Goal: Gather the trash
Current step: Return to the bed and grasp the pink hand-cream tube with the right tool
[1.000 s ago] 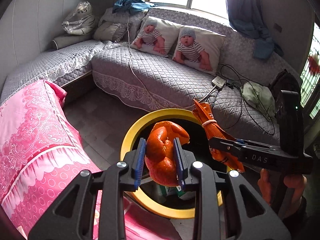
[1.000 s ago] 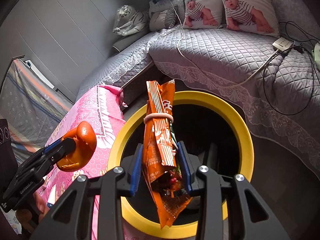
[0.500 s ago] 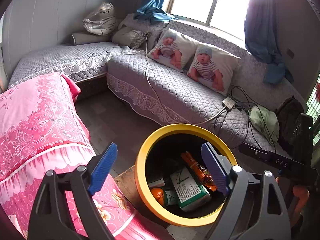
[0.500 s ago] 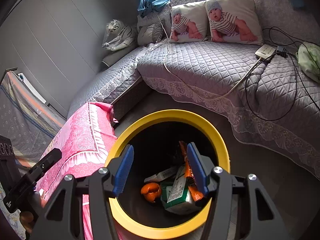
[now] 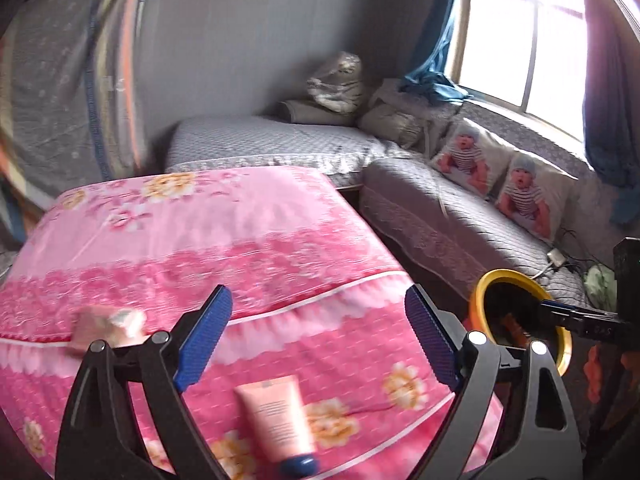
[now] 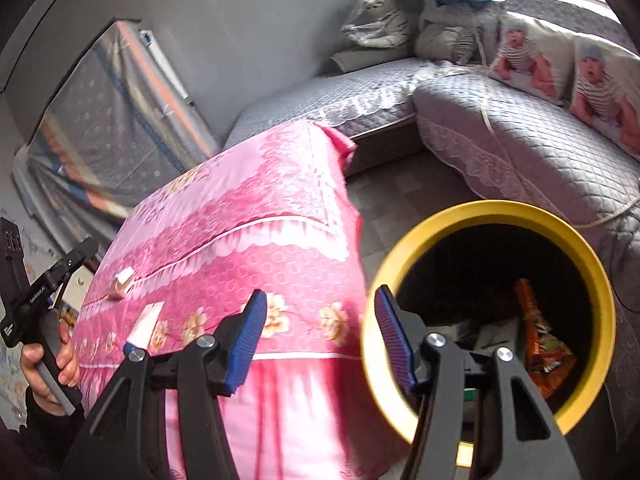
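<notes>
Two views to go through, so we're starting with the left wrist one. We're holding the left gripper (image 5: 318,336) over the pink tablecloth (image 5: 200,240) with its blue pads spread wide and nothing between them. A pink tube (image 5: 278,424) with a dark cap is lying low in the frame, just under the gap between the fingers, so we're guessing that's the next bit of trash and the jaws are wide to fit around it. A small pale wrapper or box (image 5: 106,326) is sitting at lower left, too blurry to name. The yellow bin (image 5: 478,300) is peeking in at lower right, with the other tool's tip over its mouth.

Over in the right wrist view, the right gripper (image 6: 320,332) is also gaping and empty, hanging between the table edge and the yellow bin (image 6: 384,280). The bin is filling the right half of the frame, an orange snack bag (image 6: 536,340) and other packaging lying inside it. On the tablecloth (image 6: 260,220) at mid-left we're seeing the tube (image 6: 142,328) and the little box (image 6: 122,282) waiting. The bin is parked right against the table, probably to keep drops short.
</notes>
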`<control>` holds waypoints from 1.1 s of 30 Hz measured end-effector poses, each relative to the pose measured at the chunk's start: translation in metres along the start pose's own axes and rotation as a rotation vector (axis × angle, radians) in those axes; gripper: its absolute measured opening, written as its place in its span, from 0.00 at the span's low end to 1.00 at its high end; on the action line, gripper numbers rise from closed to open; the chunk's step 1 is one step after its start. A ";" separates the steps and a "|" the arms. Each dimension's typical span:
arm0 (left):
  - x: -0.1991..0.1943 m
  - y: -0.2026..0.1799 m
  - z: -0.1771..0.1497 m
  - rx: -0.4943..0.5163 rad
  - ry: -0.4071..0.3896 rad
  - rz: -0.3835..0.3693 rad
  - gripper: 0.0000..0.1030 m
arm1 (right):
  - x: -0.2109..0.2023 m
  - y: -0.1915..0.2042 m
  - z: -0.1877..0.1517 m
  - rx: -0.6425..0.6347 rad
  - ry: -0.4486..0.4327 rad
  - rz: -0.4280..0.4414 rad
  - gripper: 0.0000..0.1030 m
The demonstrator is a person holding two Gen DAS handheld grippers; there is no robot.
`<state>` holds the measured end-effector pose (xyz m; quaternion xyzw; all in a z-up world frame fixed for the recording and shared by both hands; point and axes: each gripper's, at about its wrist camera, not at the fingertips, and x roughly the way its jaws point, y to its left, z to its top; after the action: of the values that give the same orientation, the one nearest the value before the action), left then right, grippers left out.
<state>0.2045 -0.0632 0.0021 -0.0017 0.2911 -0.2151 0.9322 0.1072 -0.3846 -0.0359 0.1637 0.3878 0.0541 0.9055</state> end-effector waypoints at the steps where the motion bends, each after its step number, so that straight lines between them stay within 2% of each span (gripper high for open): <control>1: -0.011 0.018 -0.005 -0.019 -0.003 0.026 0.81 | 0.008 0.017 0.002 -0.030 0.020 0.023 0.52; 4: -0.041 0.063 -0.021 -0.065 -0.020 0.134 0.82 | 0.031 0.067 0.005 -0.114 0.077 0.082 0.52; 8: -0.076 0.099 -0.043 -0.094 -0.051 0.225 0.85 | 0.060 0.124 0.000 -0.176 0.191 0.172 0.52; 12: -0.097 0.123 -0.060 -0.134 -0.071 0.244 0.85 | 0.078 0.172 -0.014 -0.258 0.255 0.195 0.52; 15: -0.105 0.131 -0.066 -0.141 -0.083 0.252 0.85 | 0.093 0.198 -0.025 -0.304 0.304 0.190 0.60; 24: -0.112 0.151 -0.079 -0.163 -0.098 0.257 0.87 | 0.136 0.233 -0.035 -0.366 0.384 0.058 0.60; 28: -0.111 0.159 -0.084 -0.168 -0.089 0.260 0.88 | 0.153 0.238 -0.036 -0.377 0.416 0.029 0.60; 33: -0.105 0.161 -0.088 -0.122 -0.065 0.286 0.88 | 0.172 0.243 -0.038 -0.387 0.460 0.018 0.58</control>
<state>0.1436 0.1357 -0.0350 -0.0237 0.2704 -0.0620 0.9605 0.2058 -0.1075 -0.0962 -0.0248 0.5638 0.1706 0.8077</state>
